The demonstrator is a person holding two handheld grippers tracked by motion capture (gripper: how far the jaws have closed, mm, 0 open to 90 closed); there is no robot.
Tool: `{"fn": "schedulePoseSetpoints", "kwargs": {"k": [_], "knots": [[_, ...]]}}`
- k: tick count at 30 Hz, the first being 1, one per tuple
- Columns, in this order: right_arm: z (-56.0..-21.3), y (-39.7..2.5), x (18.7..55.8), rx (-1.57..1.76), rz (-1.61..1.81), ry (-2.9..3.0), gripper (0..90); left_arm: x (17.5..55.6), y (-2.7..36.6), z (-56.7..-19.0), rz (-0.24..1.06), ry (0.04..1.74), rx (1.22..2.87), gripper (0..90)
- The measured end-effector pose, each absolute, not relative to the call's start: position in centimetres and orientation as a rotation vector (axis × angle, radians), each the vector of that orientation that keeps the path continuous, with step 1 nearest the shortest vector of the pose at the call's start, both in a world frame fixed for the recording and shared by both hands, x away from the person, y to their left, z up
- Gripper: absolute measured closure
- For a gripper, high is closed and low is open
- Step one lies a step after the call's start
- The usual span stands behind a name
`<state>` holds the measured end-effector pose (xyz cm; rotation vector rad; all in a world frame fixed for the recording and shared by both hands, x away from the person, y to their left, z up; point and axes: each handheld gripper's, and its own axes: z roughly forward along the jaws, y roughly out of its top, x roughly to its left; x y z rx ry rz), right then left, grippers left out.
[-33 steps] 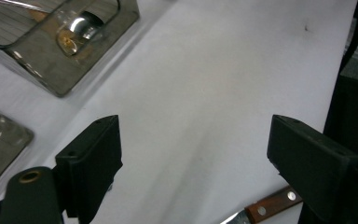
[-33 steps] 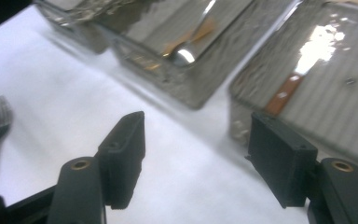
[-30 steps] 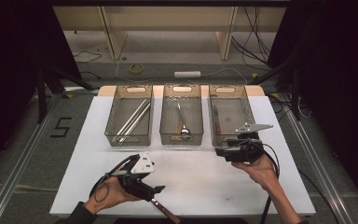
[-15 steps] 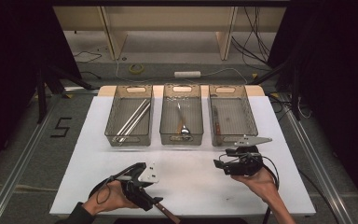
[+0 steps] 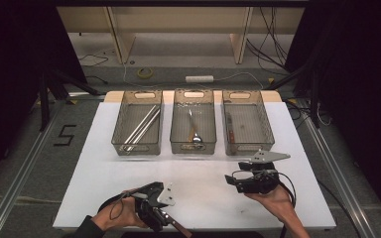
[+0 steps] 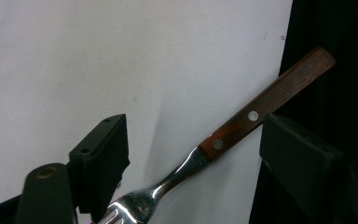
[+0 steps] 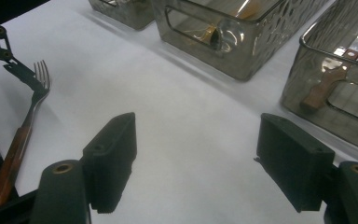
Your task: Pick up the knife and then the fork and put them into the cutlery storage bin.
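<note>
- The left gripper point(image 5: 155, 210) has drawn back toward the near edge of the surface point(image 5: 104, 148) over the past second; its jaws stand wide open.
- The fork point(image 6: 242, 126) lies between those jaws but touches neither, its wooden handle jutting past the edge and its tines nearest the camera.
- The right gripper point(image 5: 238, 182) has also pulled back from the mesh trays point(image 5: 193, 146), its jaws spread apart and holding nothing.
- Judging by this, the left hand is lining up to grasp the fork, with sorting it into a tray not yet begun.
</note>
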<state>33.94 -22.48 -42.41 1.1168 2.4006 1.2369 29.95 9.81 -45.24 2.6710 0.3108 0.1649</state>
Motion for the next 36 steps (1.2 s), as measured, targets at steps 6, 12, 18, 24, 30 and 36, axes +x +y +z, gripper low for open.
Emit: {"fn": "schedulePoseSetpoints", "kwargs": {"k": [6,12,18,24,30,36], "knots": [[-42.4,-22.3,33.5,1.099,1.234,2.412,28.8,29.9,9.6,-45.6,0.156,0.278,2.706,29.3],[-42.5,-22.2,33.4,1.099,1.232,2.421,28.8,29.8,9.3,-45.9,0.175,0.227,2.753,33.8],[-42.6,-22.1,33.4,1.102,1.224,2.43,28.8,29.6,8.8,-46.1,0.147,0.185,2.773,39.4],[-42.6,-22.1,33.4,1.099,1.225,2.431,28.9,29.5,8.5,-46.4,0.129,0.142,2.803,43.3],[-42.6,-22.1,33.5,1.099,1.224,2.431,28.9,29.5,8.4,-46.4,0.099,0.127,2.813,48.6],[-42.6,-22.1,33.4,1.095,1.23,2.436,29.0,29.7,8.2,-46.4,0.047,0.184,2.826,54.1]]}}
